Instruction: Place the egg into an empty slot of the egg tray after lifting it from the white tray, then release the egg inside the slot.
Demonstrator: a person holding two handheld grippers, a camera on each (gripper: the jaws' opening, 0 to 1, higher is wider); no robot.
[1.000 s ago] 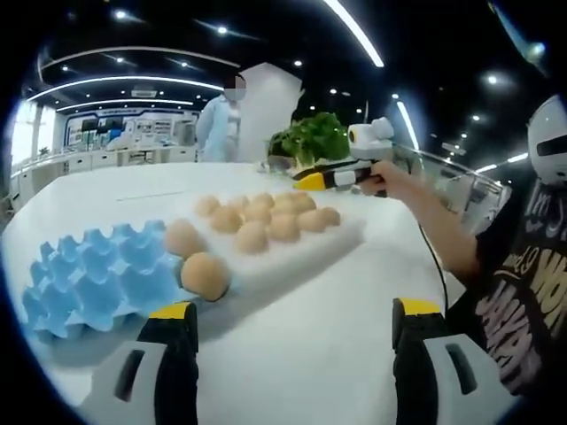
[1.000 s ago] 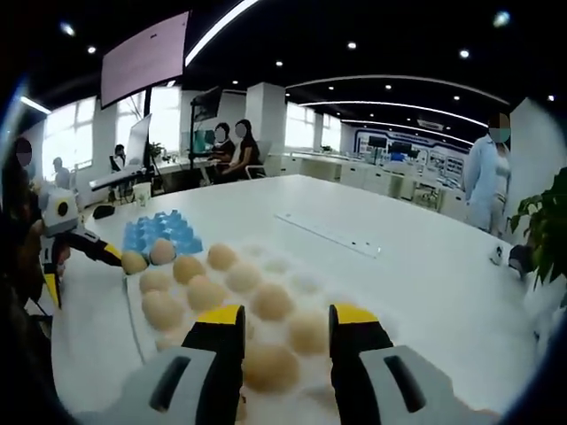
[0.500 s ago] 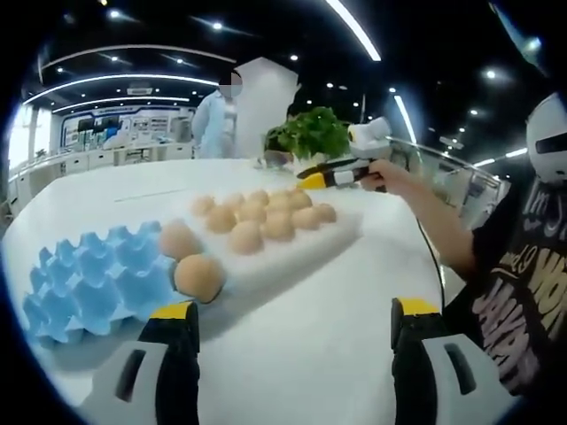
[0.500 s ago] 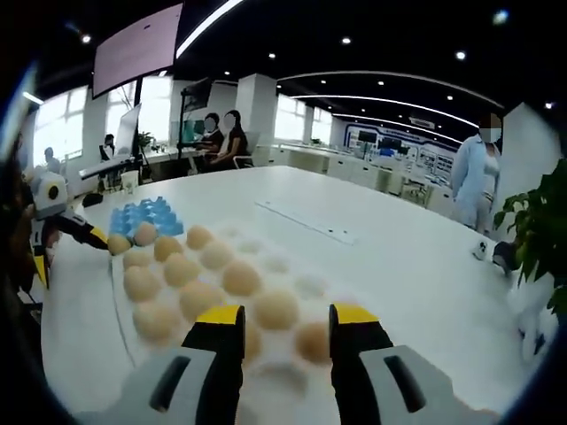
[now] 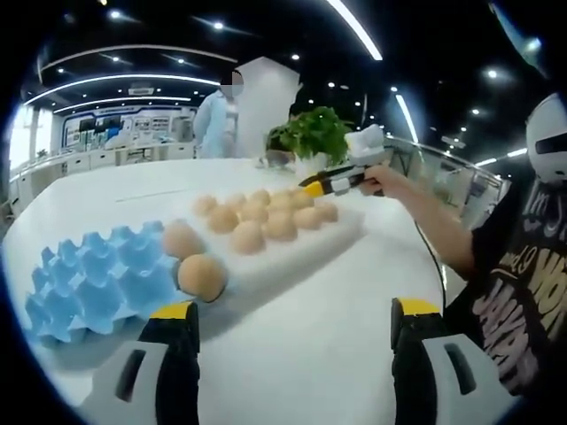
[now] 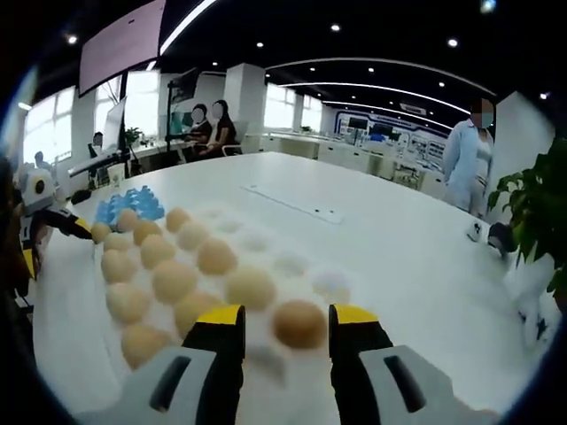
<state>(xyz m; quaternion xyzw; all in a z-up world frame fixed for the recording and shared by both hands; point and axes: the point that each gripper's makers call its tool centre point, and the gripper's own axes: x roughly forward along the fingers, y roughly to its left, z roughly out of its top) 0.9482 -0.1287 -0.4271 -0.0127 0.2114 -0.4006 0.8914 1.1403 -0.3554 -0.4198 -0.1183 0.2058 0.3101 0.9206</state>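
A white tray with several brown eggs lies on the white table, and a blue egg tray adjoins its near left end. Two eggs sit where the trays meet; I cannot tell which tray holds them. My left gripper is open and empty, low over the table in front of the trays. In the right gripper view, my right gripper is open over the white tray, with one egg between its tips. The blue egg tray lies far left there. The right gripper hovers at the tray's far end.
A potted plant stands behind the tray's far end, and a person in a light coat stands beyond it. The arm holding the right gripper reaches in from the right. A flat strip lies on the table. People sit at desks.
The right gripper has moved along the white tray and dipped lower; an end-row egg now sits between its tips. The left gripper has hardly moved.
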